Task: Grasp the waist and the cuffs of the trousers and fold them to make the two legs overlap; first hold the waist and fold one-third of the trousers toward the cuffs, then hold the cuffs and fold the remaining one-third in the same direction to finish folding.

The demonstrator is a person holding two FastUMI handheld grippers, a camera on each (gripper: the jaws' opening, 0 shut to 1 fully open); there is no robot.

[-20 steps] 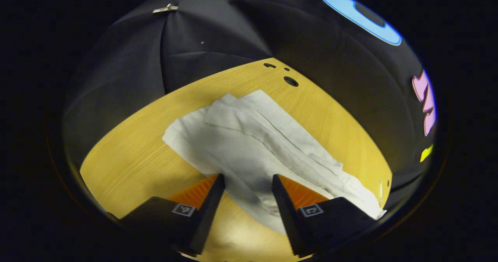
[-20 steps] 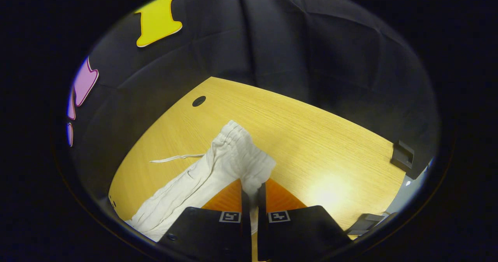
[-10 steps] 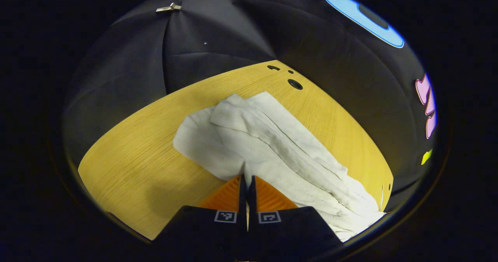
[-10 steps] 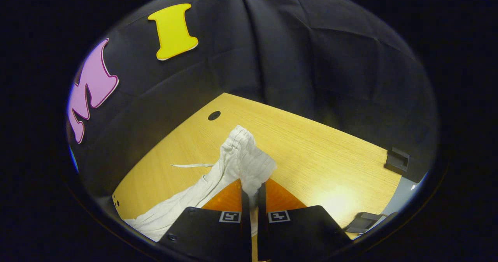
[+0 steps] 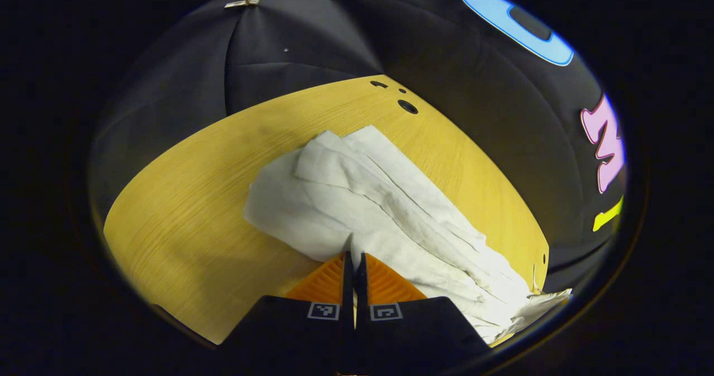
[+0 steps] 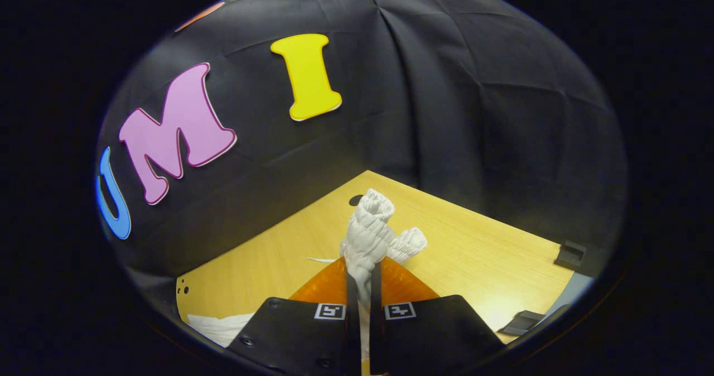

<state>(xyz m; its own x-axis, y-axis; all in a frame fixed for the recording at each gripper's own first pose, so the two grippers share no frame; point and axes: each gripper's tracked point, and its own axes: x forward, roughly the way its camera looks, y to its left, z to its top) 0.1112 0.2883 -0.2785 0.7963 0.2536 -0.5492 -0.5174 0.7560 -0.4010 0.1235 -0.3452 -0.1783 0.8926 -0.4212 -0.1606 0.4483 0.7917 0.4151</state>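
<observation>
White trousers [image 5: 385, 208] lie on the wooden table [image 5: 184, 231] in the left gripper view, legs running from the cuffs at the upper middle down to the lower right. My left gripper [image 5: 354, 259] is shut on the near edge of a trouser leg by the cuffs. In the right gripper view, my right gripper [image 6: 362, 267] is shut on the gathered waist [image 6: 368, 231], which is lifted off the table and bunches above the fingers. A strip of trouser cloth [image 6: 217, 326] shows at the lower left there.
Round holes [image 5: 407, 106] mark the table's far corner in the left gripper view, and one hole [image 6: 356, 200] sits behind the waist. Black brackets [image 6: 570, 253] cling to the table's right edge. Black cloth walls [image 6: 446, 114] close in behind the table.
My left gripper closed on the trouser edge a second ago and stays shut. My right gripper has lifted the waist up and tilted, so the cloth now bunches above the fingers.
</observation>
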